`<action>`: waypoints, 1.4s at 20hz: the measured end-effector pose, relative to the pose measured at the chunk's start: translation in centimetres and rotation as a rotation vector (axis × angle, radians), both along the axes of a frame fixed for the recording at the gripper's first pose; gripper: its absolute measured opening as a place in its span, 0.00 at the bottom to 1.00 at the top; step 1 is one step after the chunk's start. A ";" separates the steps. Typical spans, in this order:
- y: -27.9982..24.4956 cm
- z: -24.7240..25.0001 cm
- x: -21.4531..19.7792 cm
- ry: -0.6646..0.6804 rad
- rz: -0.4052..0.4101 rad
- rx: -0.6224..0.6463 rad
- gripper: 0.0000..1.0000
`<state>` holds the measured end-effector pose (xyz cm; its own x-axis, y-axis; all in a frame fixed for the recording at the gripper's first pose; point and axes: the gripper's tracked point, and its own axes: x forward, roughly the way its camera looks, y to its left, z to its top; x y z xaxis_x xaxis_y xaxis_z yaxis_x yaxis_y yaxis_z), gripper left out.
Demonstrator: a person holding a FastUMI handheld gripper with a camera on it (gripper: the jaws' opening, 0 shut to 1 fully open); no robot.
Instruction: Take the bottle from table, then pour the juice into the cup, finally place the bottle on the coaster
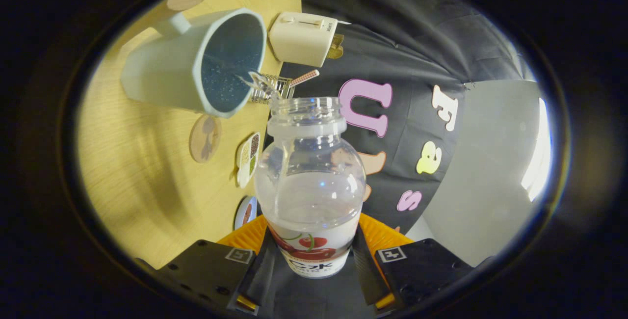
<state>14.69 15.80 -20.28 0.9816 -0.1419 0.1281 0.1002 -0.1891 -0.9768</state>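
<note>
A clear plastic bottle with a cherry label and no cap sits between my fingers, and my gripper is shut on its lower body. The whole view is rolled over, so the bottle lies tipped toward a pale blue cup on the wooden table. A thin stream of clear liquid runs from the bottle's mouth over the cup's rim into its dark inside. A round brown coaster lies on the table just beside the cup, between the cup and my fingers.
A cream toaster stands beyond the cup at the table's edge, with a small wire rack holding a striped straw close to the bottle's mouth. A small divided dish and a round item lie near the coaster.
</note>
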 end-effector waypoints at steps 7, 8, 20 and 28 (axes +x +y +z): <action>0.6 1.4 -0.2 -0.030 0.013 -0.046 0.76; 0.6 1.6 -0.1 -0.034 0.013 -0.049 0.76; 1.8 4.4 -0.3 -0.099 0.047 -0.175 0.76; 2.4 4.9 -0.4 -0.127 0.066 -0.230 0.76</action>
<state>14.30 18.21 -15.34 0.9616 -0.0307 0.2726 0.2390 -0.3939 -0.8875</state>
